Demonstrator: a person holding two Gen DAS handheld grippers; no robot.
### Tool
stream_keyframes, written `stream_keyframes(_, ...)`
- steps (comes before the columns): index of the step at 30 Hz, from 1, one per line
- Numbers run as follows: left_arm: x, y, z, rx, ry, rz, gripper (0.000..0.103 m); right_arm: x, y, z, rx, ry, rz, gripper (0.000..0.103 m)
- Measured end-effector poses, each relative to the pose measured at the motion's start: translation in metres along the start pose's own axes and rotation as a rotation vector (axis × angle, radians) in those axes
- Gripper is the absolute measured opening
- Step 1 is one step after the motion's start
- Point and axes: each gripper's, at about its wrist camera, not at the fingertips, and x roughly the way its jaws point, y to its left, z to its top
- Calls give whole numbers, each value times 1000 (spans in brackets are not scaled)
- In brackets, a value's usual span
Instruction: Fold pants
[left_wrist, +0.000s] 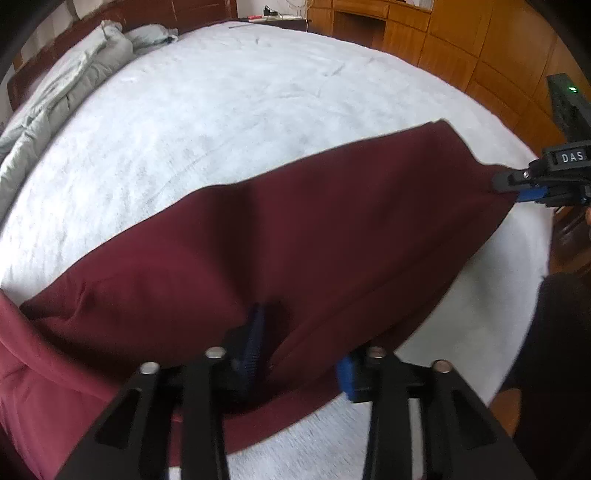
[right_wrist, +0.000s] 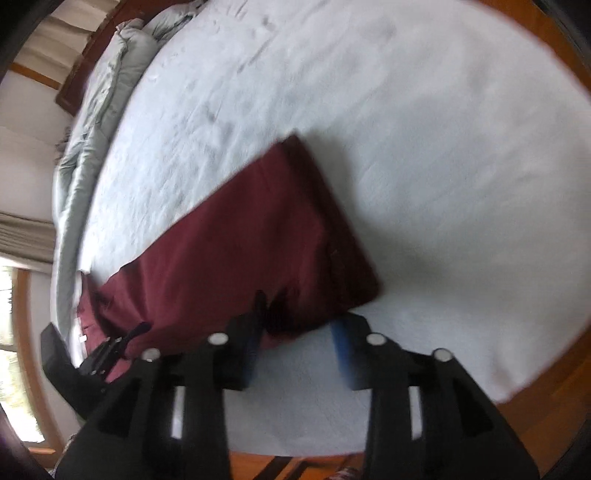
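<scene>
Dark maroon pants lie as a long flat band across the white bed. My left gripper hovers over their near edge. Its jaws stand apart, with cloth under the blue left pad but nothing pinched. My right gripper sits at the band's far right corner. In the right wrist view the pants end in a straight hem near my right gripper. It is open, with its left finger by the cloth's corner and bare sheet in the gap. The left gripper shows at the lower left.
A rumpled grey duvet is piled along the bed's far left side. Wooden cabinets stand beyond the bed. A person's dark sleeve is at the right edge. Wooden floor borders the bed's near edge.
</scene>
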Motion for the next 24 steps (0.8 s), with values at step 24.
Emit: stream_keyframes(24, -69, 106, -80, -453, 24, -109, 74, 27, 141, -37, -334, 24, -42, 46)
